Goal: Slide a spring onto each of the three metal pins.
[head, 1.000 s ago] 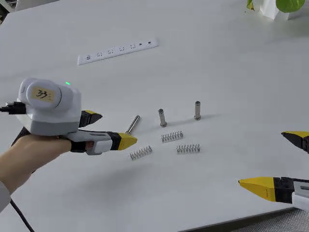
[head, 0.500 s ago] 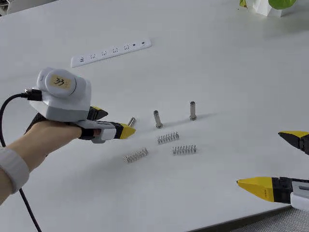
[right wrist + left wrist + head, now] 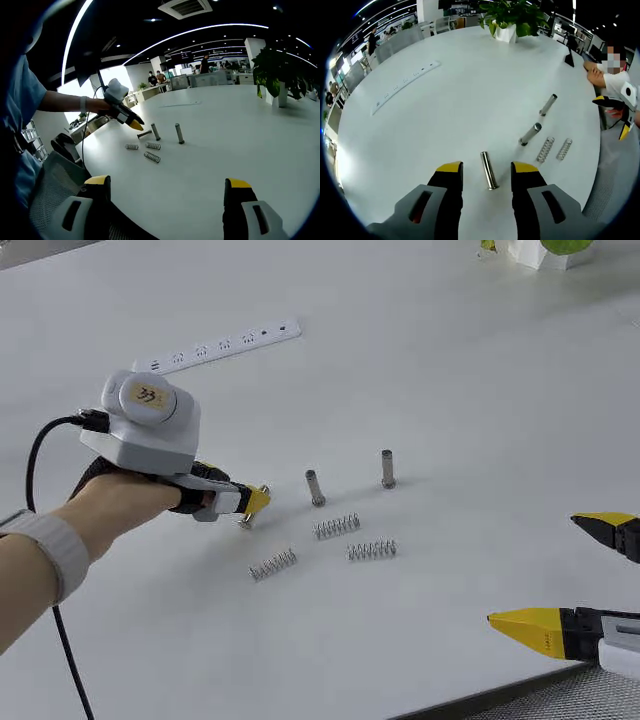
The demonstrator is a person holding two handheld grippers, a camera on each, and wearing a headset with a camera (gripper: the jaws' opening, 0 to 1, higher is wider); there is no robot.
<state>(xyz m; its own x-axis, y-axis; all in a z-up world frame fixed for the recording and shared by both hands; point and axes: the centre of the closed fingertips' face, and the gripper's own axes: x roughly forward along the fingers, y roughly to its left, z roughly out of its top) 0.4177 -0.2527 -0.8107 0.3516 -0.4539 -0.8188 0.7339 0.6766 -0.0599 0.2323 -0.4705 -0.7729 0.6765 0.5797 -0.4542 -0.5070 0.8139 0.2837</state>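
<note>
With my left tool (image 3: 487, 168) open astride the fallen pin (image 3: 488, 170) at lower centre of its view, springs (image 3: 545, 149) loose at right, I judged the next move: close, stand it upright; right tool (image 3: 166, 181) sat open.

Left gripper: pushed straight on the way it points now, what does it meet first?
The lying pin, already between the left gripper's open jaws with a gap either side. Beyond it the line looks like bare table, passing beside the nearer upright pin, though depth is unclear.
</note>
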